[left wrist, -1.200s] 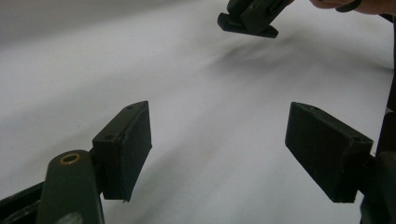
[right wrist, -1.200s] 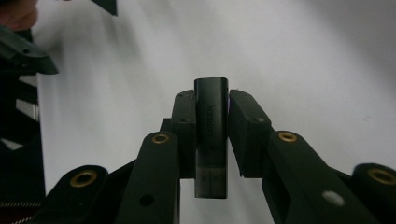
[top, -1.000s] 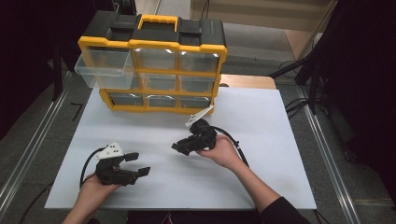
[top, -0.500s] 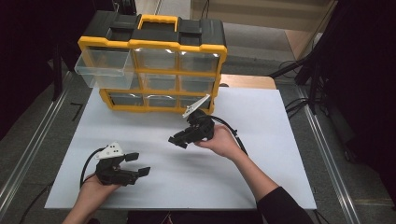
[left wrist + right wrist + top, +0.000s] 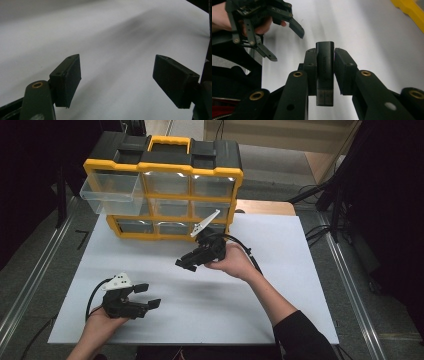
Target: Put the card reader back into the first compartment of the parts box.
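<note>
- One white table top point(image 5: 300, 285) spans the middle and lower part of the high view, bare apart from the hands and the cabinet
- One yellow-and-black drawer cabinet point(image 5: 162, 170) stands at upper left of centre, with nine clear drawers; one open drawer point(image 5: 107, 192) at its top left juts out, the other eight look shut
- Two grippers: the right gripper point(image 5: 192, 260) sits just below the cabinet's lower right corner, the nearer of the two to it, so any drop into a drawer looks like its job
- Left gripper point(image 5: 145, 297) rests at lower left, well apart from the cabinet, jaws wide with nothing between them
- One small black block point(image 5: 325, 72), perhaps a USB stick, is pinched between the right jaws, its long axis running along them, its tip pointing away from the cabinet, toward the left gripper
</note>
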{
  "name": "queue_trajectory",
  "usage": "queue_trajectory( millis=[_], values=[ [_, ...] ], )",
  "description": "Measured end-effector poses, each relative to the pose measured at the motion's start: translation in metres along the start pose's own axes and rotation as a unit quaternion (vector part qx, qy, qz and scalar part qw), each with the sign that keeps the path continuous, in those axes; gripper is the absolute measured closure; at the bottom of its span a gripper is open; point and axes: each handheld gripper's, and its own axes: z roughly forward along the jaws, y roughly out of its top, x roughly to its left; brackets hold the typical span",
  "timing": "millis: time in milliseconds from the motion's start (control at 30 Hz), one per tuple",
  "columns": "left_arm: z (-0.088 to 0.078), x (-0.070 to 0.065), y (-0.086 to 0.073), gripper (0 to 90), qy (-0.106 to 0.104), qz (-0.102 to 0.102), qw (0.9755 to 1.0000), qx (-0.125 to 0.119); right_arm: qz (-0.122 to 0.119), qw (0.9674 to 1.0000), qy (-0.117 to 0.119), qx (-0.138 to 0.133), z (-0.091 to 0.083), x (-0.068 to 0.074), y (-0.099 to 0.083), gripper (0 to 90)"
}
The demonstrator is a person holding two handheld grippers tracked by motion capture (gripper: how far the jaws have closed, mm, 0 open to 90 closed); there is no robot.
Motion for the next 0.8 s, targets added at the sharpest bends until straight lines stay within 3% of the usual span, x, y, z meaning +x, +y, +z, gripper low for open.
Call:
queue_trajectory(
  millis=[400,800],
  values=[
    [0.000,0.000,0.000,24.1,0.000,0.001,1.0000,0.001,-0.014,0.9998,0.011,-0.005,-0.013,0.002,0.025,70.7],
    [-0.001,0.000,0.000,24.1,0.000,0.002,1.0000,0.000,-0.034,0.9993,0.002,-0.012,-0.032,0.009,0.050,70.7]
  ],
)
